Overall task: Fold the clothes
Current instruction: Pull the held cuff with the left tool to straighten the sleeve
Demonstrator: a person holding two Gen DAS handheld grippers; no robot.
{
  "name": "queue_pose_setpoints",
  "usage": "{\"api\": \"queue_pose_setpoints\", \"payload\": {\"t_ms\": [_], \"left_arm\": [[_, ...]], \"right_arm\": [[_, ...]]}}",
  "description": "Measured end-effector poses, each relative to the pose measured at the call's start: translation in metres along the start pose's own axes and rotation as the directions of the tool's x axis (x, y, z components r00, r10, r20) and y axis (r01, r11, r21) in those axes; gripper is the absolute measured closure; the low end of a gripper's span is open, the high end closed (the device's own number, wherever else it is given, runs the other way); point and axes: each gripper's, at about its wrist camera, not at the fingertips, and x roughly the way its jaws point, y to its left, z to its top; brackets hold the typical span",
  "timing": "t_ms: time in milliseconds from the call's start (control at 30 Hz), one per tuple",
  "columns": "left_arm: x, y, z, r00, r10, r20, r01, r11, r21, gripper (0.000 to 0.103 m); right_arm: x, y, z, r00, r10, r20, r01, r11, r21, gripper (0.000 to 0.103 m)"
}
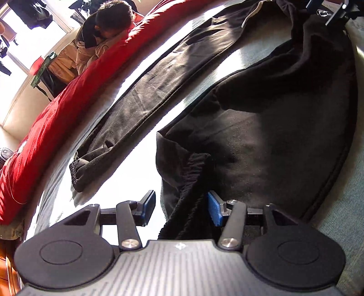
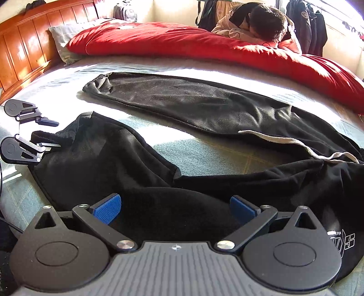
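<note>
Black sweatpants [image 2: 193, 102] lie spread on the pale bed sheet [image 2: 204, 154], legs apart, with a white drawstring [image 2: 284, 141] at the waist. In the left wrist view the far leg [image 1: 159, 91] lies flat and the near leg [image 1: 273, 136] is rumpled. Its ribbed cuff [image 1: 188, 173] hangs between the pads of my left gripper [image 1: 180, 207], which stand apart; the cloth brushes only the right pad. My left gripper [image 2: 54, 134] also shows at the cuff in the right wrist view. My right gripper [image 2: 175, 209] is wide open just above the dark fabric near the waist, holding nothing.
A red duvet [image 2: 182, 38] runs along the far side of the bed, and a person's head [image 2: 266, 20] rests on it. A wooden headboard [image 2: 27, 41] and a pillow [image 2: 61, 38] are at the left. Clothes [image 2: 304, 22] hang by the window.
</note>
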Motion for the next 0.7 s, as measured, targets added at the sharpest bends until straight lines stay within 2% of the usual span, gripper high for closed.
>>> {"api": "queue_pose_setpoints", "payload": {"t_ms": [67, 200, 333, 433, 533, 633, 700], "left_arm": [[0.001, 0.002, 0.000, 1.000, -0.006, 0.003, 0.006, 1.000, 0.000, 0.053], [0.001, 0.008, -0.004, 1.000, -0.031, 0.005, 0.031, 0.999, -0.016, 0.060], [0.005, 0.015, -0.012, 0.999, -0.045, 0.001, 0.045, 0.997, -0.060, 0.060], [0.009, 0.017, -0.012, 0.999, -0.030, 0.011, 0.031, 0.997, -0.069, 0.056], [0.012, 0.019, -0.007, 1.000, -0.020, 0.012, 0.021, 0.997, -0.076, 0.057], [0.016, 0.021, -0.002, 0.999, -0.049, -0.002, 0.049, 0.995, -0.082, 0.069], [0.016, 0.021, -0.002, 0.997, -0.073, -0.007, 0.072, 0.992, -0.103, 0.085]], "right_arm": [[0.001, 0.001, -0.001, 1.000, -0.012, -0.008, 0.012, 1.000, 0.011, 0.000], [0.002, 0.004, -0.002, 0.999, -0.025, -0.024, 0.026, 0.999, 0.027, 0.000], [0.004, 0.005, 0.001, 0.998, -0.040, -0.042, 0.041, 0.998, 0.036, 0.000], [0.006, 0.007, 0.003, 0.998, -0.041, -0.053, 0.042, 0.999, 0.030, 0.000], [0.007, 0.008, 0.006, 0.998, -0.040, -0.056, 0.041, 0.999, 0.023, 0.000], [0.005, 0.007, 0.008, 0.998, -0.032, -0.052, 0.033, 0.999, 0.022, 0.000], [0.003, 0.004, 0.008, 0.998, -0.032, -0.046, 0.033, 0.999, 0.024, 0.000]]}}
